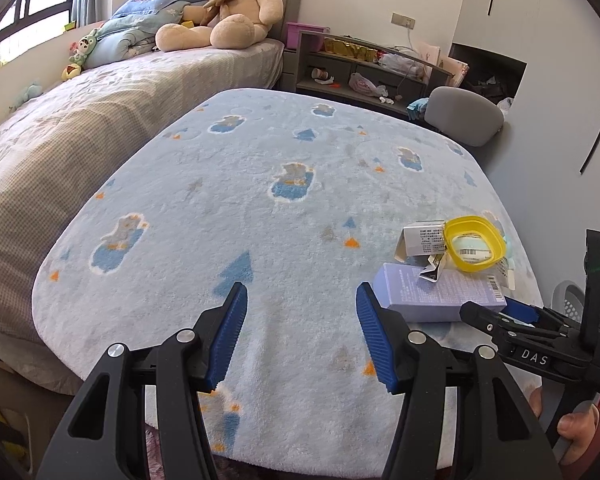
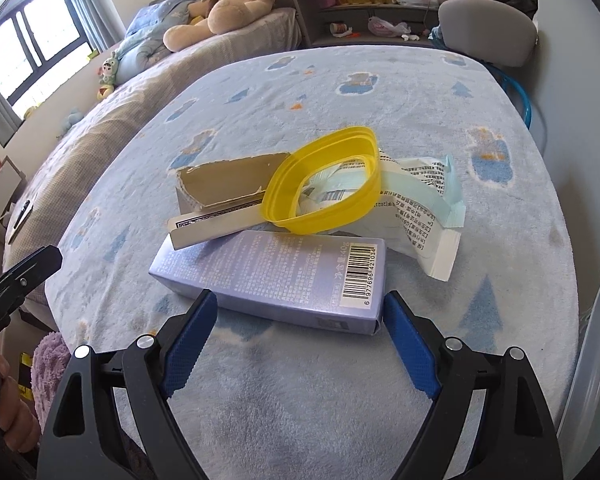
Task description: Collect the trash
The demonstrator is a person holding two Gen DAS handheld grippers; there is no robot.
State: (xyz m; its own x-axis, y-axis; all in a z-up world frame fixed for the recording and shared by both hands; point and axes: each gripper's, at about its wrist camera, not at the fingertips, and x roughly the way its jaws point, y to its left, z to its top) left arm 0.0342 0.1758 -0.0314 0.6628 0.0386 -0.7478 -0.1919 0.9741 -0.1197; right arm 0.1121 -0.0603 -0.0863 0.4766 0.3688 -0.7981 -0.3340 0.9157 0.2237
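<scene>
A small heap of trash lies on the light-blue blanket: a purple carton, a yellow plastic ring, a torn cardboard box and a crumpled white-and-teal wrapper. My right gripper is open, its fingertips flanking the near edge of the purple carton without pressing on it. To the left of the heap, my left gripper stands open over bare blanket with nothing between its fingers. One left finger shows at the left edge of the right wrist view.
A bed with a big teddy bear runs along the left. Behind the blanket stand a cluttered grey shelf and a grey chair back. A pale basket sits just past the blanket's right edge.
</scene>
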